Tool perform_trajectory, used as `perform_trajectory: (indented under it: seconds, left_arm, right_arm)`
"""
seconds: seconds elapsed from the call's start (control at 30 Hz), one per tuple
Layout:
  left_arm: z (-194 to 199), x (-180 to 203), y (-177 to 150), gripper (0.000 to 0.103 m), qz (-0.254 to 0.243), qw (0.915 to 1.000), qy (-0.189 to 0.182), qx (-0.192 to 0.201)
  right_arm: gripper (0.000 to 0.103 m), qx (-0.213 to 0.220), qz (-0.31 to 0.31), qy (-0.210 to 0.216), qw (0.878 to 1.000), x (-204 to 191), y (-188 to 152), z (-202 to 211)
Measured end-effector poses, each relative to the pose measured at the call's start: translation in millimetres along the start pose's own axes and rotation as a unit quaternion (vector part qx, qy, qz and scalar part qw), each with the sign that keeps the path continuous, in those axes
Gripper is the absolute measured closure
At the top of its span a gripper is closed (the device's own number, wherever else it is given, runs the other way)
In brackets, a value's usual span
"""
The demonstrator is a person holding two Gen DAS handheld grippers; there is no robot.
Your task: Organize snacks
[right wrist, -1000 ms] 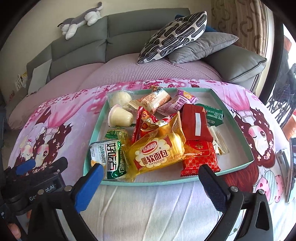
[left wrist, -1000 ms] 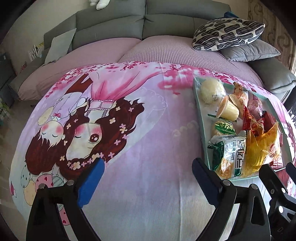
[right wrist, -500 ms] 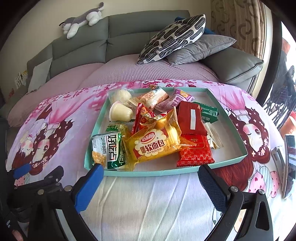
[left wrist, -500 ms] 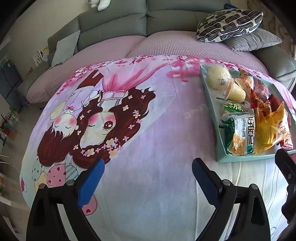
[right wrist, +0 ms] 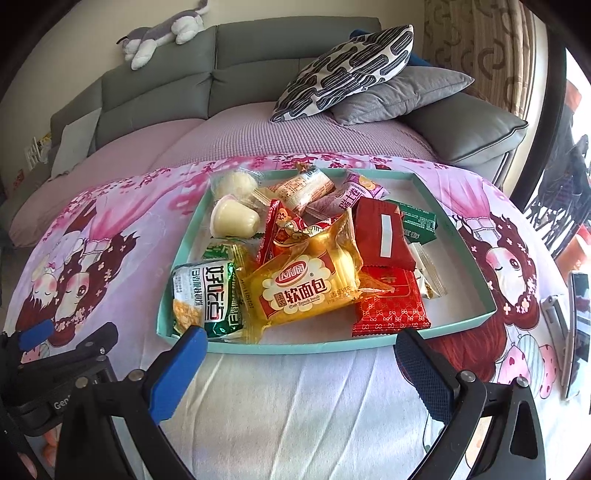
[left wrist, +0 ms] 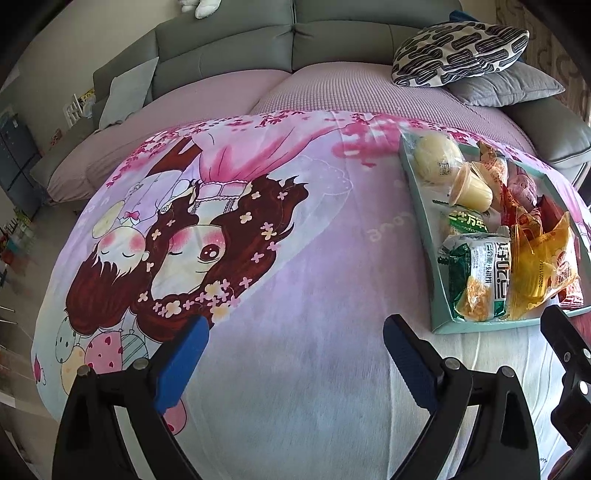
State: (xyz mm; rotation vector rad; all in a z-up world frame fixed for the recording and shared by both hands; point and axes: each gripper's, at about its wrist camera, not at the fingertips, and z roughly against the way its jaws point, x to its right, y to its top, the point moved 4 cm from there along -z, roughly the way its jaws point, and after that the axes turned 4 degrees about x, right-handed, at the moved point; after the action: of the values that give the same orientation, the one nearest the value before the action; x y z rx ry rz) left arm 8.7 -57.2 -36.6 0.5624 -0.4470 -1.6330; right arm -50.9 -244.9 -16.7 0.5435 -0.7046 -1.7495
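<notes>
Drifted slightly off the tray (right wrist: 458, 325), both claws, left claw (left wrist: 295, 354) and right claw (right wrist: 299, 365) (blue-padded), gape wide, empty.

One teal tray (right wrist: 476, 284) on one cartoon-print cloth (right wrist: 295, 406).

Snacks in tray, counted where visible:
- one yellow soft-bread pack (right wrist: 306, 288)
- one green-white snack pack (right wrist: 207, 299)
- one smaller green pack (right wrist: 218, 252), mostly hidden
- one jelly cup (right wrist: 232, 219)
- one round pale bun in clear wrap (right wrist: 234, 182)
- one clear-wrapped roll (right wrist: 303, 186)
- one purple pack (right wrist: 354, 194)
- one red-yellow pack (right wrist: 286, 225)
- two red packs: plain (right wrist: 380, 236), patterned (right wrist: 391, 310)
- one dark green pack (right wrist: 419, 223)
- one small pale wrapper (right wrist: 428, 273)

Possibly more underneath, cannot tell.

Two cushions: patterned (right wrist: 347, 70), grey (right wrist: 399, 94). One plush toy (right wrist: 162, 31). One grey sofa (right wrist: 258, 59). One phone (right wrist: 578, 325). Two claws: left (left wrist: 295, 360), right (right wrist: 299, 365).
</notes>
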Motion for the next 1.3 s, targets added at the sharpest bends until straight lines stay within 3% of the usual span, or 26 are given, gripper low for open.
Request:
perform_trajectory:
  seconds: [0.5, 1.3]
  left_arm:
    - [-13, 1, 2, 0.007, 0.008, 0.9998, -0.017, -0.007]
    - [-8, 5, 4, 0.007, -0.005, 0.9998, -0.008, 0.015]
  right_arm:
    - [0.000, -0.015, 0.005, -0.009, 1.000, 3, -1, -13]
    - [0.000, -0.018, 0.004, -0.010, 1.000, 3, -3, -14]
